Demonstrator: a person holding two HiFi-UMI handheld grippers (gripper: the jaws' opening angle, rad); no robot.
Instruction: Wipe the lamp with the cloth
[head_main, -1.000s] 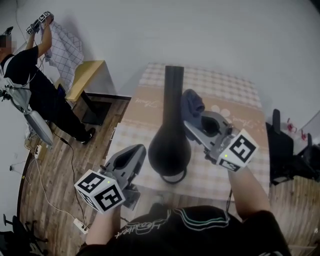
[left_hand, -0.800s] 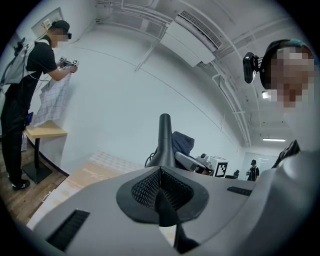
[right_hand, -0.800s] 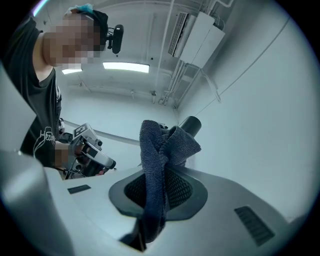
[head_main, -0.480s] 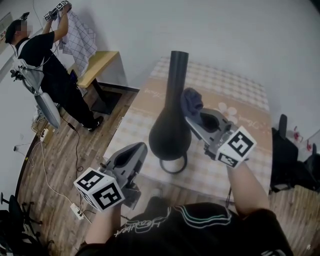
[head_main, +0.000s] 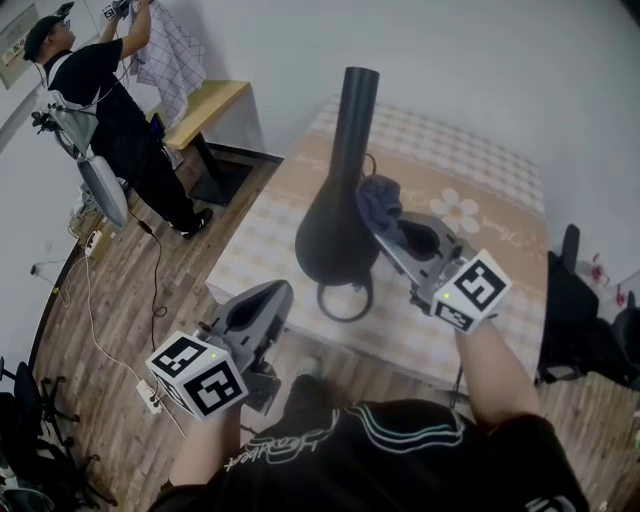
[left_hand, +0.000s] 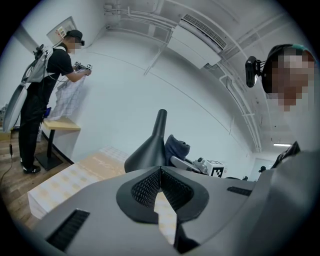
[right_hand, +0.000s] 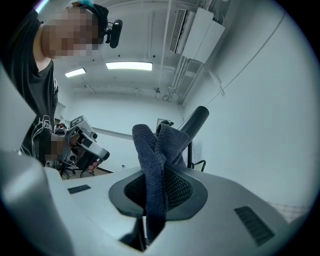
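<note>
At the far left a person (head_main: 110, 110) holds a checked sheet (head_main: 172, 55) up to the white wall (head_main: 450, 60), beside a small wooden bench (head_main: 210, 100) on the plank floor (head_main: 110, 290). The left gripper (head_main: 268, 298) hangs over the floor near the table's (head_main: 480, 190) near left edge, its jaws together on nothing. The black lamp (head_main: 338, 225) stands on the checked tabletop. The right gripper (head_main: 388, 225) pinches the dark blue cloth (head_main: 378, 200) against the lamp's right side.

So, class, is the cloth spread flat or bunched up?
Bunched up: the cloth sticks up in folds from the shut right claw, by the lamp.
</note>
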